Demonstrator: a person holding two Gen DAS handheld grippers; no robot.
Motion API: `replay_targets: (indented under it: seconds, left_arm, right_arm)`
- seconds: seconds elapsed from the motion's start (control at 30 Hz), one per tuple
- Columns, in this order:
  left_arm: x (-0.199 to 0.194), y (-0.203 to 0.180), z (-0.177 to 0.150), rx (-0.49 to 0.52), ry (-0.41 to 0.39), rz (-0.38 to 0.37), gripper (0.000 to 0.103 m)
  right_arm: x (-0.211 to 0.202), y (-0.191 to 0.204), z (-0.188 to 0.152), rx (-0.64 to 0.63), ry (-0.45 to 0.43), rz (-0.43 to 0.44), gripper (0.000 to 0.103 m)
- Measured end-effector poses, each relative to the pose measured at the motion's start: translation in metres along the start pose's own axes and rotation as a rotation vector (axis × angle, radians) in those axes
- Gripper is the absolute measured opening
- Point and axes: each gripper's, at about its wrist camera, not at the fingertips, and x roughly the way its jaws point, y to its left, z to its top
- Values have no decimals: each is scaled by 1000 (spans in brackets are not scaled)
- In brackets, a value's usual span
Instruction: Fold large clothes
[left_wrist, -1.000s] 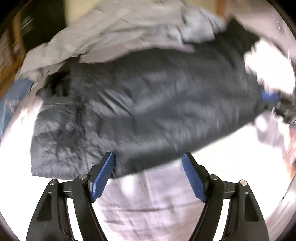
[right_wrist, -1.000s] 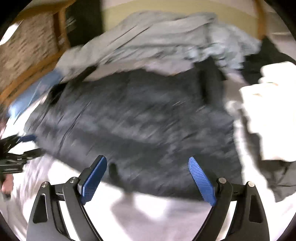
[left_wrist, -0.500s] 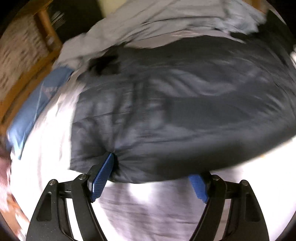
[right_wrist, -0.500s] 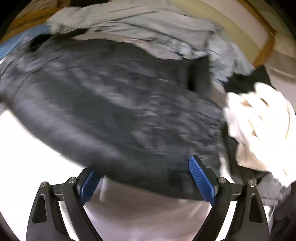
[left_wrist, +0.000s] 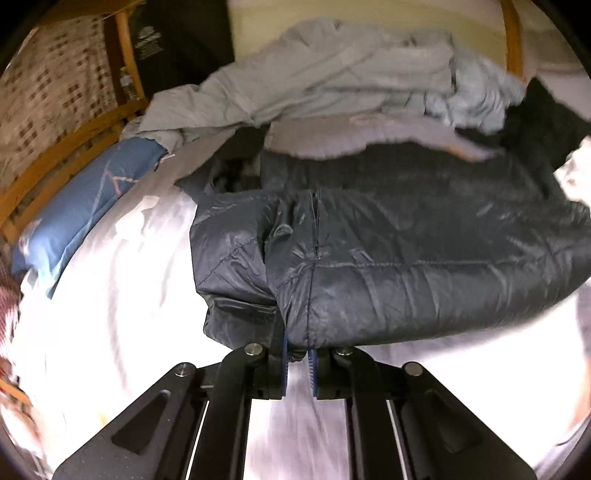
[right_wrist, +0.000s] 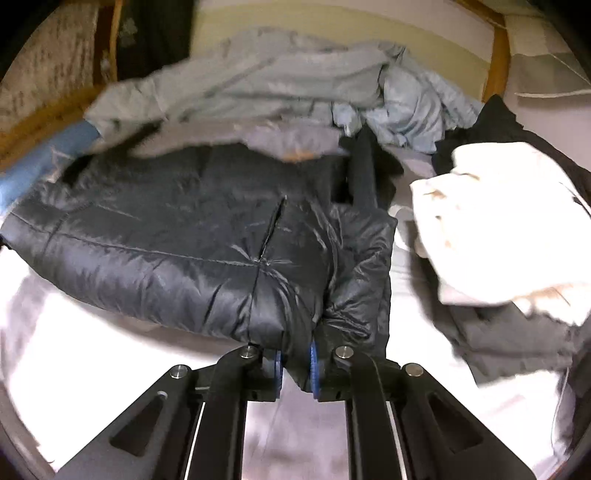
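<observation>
A dark navy puffer jacket (left_wrist: 388, 236) lies spread across the white bed sheet (left_wrist: 110, 295). My left gripper (left_wrist: 297, 356) is closing, and its blue pads pinch the jacket's near hem close to a zipper seam. In the right wrist view the same jacket (right_wrist: 177, 236) fills the middle. My right gripper (right_wrist: 295, 363) is closing too, its pads clamped on the bunched hem at the jacket's near right corner, beside a folded sleeve (right_wrist: 362, 266). The hem lifts off the sheet at both grips.
A heap of pale grey clothes (left_wrist: 325, 81) lies behind the jacket. A blue pillow (left_wrist: 85, 206) rests at the left by a wooden bed frame (left_wrist: 59, 151). A white garment (right_wrist: 495, 221) over dark clothing (right_wrist: 517, 332) sits at the right.
Both grippers went from wide open around the jacket's near edge to closed on its hem. The hem has risen off the sheet, and the views have steadied.
</observation>
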Motion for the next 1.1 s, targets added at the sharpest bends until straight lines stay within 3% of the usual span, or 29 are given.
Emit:
replay_targets:
  seconds: [0.17, 0.27, 0.43, 0.5, 0.57, 0.77, 0.93, 1.03, 1.1]
  left_arm:
    - [-49, 3, -45, -25, -34, -52, 8]
    - [-57, 12, -53, -65, -8, -78, 8]
    - [-60, 14, -48, -79, 3, -60, 12]
    - [-59, 13, -40, -75, 4, -31, 22]
    - [-56, 11, -28, -81, -18, 20, 40]
    - [-39, 5, 29, -74, -112, 60, 40]
    - [9, -2, 83, -48, -87, 112, 41]
    - [38, -6, 102, -45, -71, 123, 43]
    - [57, -10, 110, -16, -71, 135, 44]
  right_arm:
    - [-65, -4, -38, 38, -46, 57, 12]
    - [-83, -2, -58, 49, -24, 87, 12]
    - [-86, 8, -68, 20, 22, 53, 13]
    - [-82, 4, -60, 36, 38, 50, 14]
    - [-78, -1, -43, 51, 48, 66, 14]
    - [-50, -8, 29, 41, 13, 36, 20]
    - [-18, -2, 71, 27, 2, -25, 25]
    - [8, 3, 90, -1, -17, -80, 28]
    - [24, 3, 97, -3, -22, -92, 34]
